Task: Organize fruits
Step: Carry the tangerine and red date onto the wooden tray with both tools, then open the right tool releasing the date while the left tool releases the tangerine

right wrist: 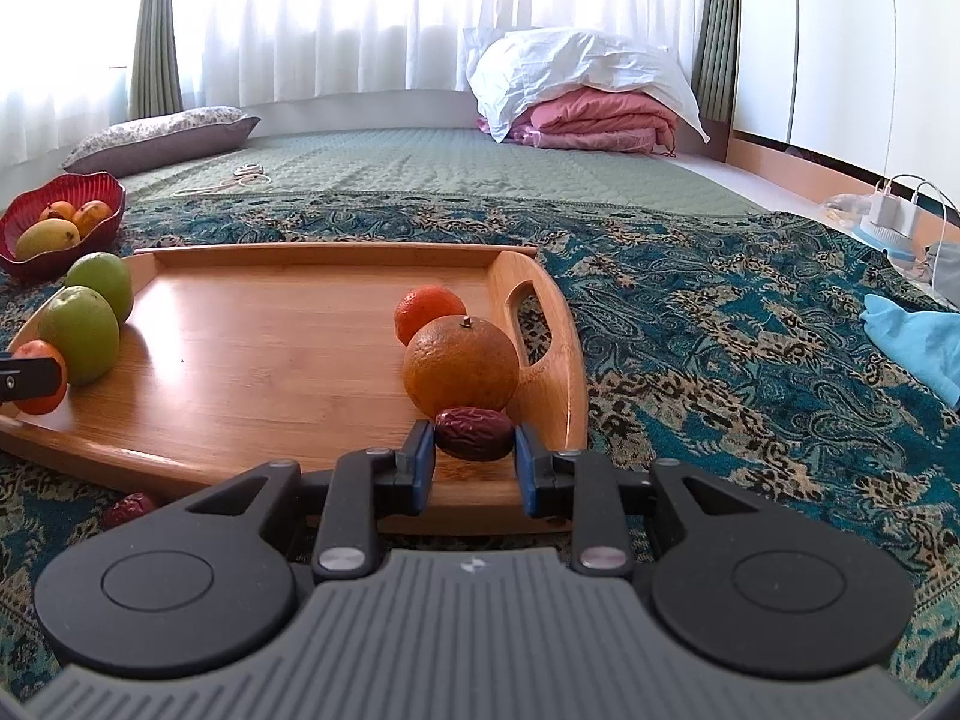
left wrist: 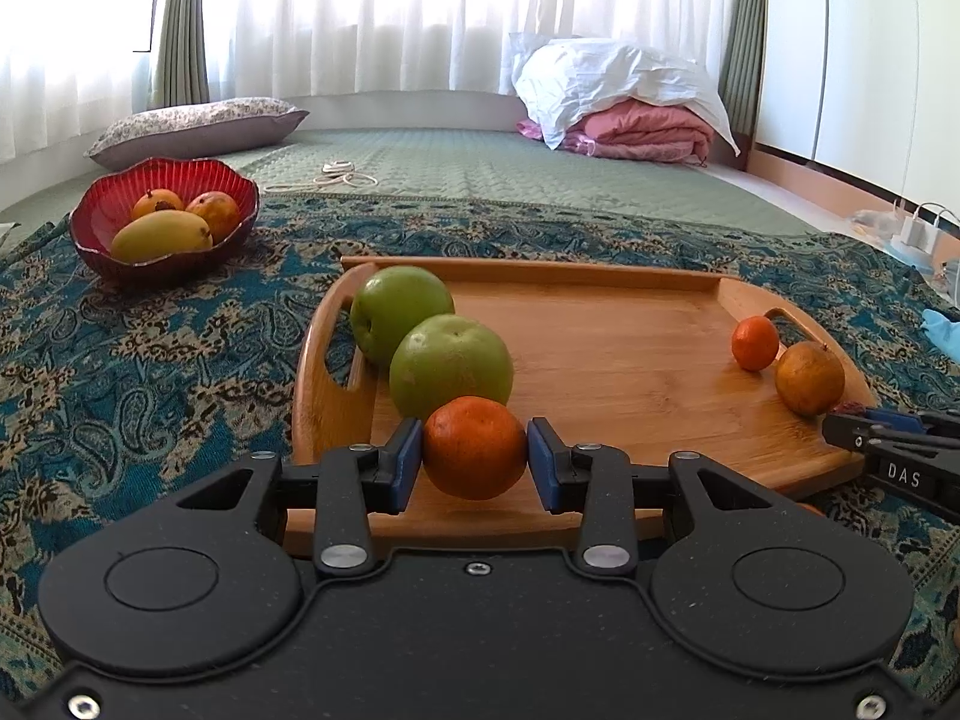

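A wooden tray (left wrist: 630, 354) (right wrist: 270, 348) lies on a patterned cloth. My left gripper (left wrist: 474, 462) is shut on an orange tangerine (left wrist: 475, 447) at the tray's near left, in front of two green apples (left wrist: 450, 366) (left wrist: 401, 312). My right gripper (right wrist: 474, 456) is shut on a dark red date (right wrist: 474, 433) at the tray's near right, just in front of a large orange (right wrist: 461, 363) and a small tangerine (right wrist: 427, 312). The right gripper shows at the right edge of the left wrist view (left wrist: 888, 438).
A red bowl (left wrist: 162, 222) (right wrist: 60, 222) with mangoes stands beyond the tray's left end. Another date (right wrist: 127, 509) lies on the cloth by the tray's near edge. A blue cloth (right wrist: 918, 342), chargers (right wrist: 894, 216), pillows and folded bedding (right wrist: 594, 108) lie farther off.
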`<state>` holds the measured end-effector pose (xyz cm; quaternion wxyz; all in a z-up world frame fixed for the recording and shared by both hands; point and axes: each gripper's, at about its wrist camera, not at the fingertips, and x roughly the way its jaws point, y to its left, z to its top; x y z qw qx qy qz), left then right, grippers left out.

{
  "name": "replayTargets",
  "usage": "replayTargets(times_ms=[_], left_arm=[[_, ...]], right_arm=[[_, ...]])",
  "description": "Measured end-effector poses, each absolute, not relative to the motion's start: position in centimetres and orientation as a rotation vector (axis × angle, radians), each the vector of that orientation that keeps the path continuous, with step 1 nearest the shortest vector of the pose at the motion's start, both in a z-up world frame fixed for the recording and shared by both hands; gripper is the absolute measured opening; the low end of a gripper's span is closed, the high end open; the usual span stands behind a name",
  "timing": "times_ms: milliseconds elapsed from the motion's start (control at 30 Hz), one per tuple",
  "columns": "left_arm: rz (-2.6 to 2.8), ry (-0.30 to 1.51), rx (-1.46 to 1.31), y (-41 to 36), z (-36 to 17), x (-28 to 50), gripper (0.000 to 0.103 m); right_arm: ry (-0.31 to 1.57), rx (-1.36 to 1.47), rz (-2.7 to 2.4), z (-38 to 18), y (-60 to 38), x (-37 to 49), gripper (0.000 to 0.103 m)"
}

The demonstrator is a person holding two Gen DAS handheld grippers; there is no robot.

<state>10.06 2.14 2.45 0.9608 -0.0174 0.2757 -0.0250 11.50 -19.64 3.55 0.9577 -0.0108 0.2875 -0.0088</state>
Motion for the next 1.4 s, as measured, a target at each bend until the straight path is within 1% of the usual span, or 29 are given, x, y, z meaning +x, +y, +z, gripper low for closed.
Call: replayTargets(times_ms=[767, 800, 867, 900, 933, 967, 1100, 1167, 1233, 1300, 1400], left_arm=[[-0.026, 0.588, -0.048, 2.5, 2.0, 12.0, 0.037], [-0.024, 0.588, -0.048, 2.6, 2.0, 12.0, 0.037], [-0.021, 0.582, -0.047, 2.6, 2.2, 11.9, 0.038], [-0.022, 0.580, -0.047, 2.5, 2.2, 11.8, 0.041], [-0.023, 0.579, -0.046, 2.5, 2.3, 11.7, 0.043], [-0.025, 0.579, -0.044, 2.5, 2.4, 11.7, 0.044], [-0.029, 0.581, -0.045, 2.5, 2.5, 11.2, 0.053], [-0.031, 0.575, -0.054, 2.6, 2.7, 10.9, 0.059], [-0.037, 0.563, -0.061, 2.7, 2.9, 10.4, 0.071], [-0.041, 0.548, -0.055, 2.6, 3.2, 10.0, 0.078], [-0.050, 0.528, -0.035, 2.2, 3.6, 9.4, 0.082]], right_arm=[[0.641, -0.008, -0.004, 3.3, -19.8, 13.2, 0.034], [0.641, -0.010, -0.003, 3.4, -19.8, 13.2, 0.034], [0.639, -0.009, -0.001, 3.4, -19.8, 13.1, 0.041], [0.637, -0.009, -0.001, 3.4, -19.8, 13.0, 0.043], [0.636, -0.008, -0.005, 3.5, -19.8, 12.9, 0.053], [0.635, -0.009, -0.010, 3.5, -19.8, 12.8, 0.054], [0.620, -0.011, 0.006, 3.7, -19.7, 12.2, 0.067], [0.611, -0.022, 0.010, 3.8, -19.5, 11.9, 0.070], [0.603, -0.031, 0.013, 3.9, -19.4, 11.5, 0.074], [0.595, -0.033, 0.016, 4.0, -19.4, 11.2, 0.077], [0.582, -0.033, 0.026, 4.2, -19.4, 10.6, 0.081]])
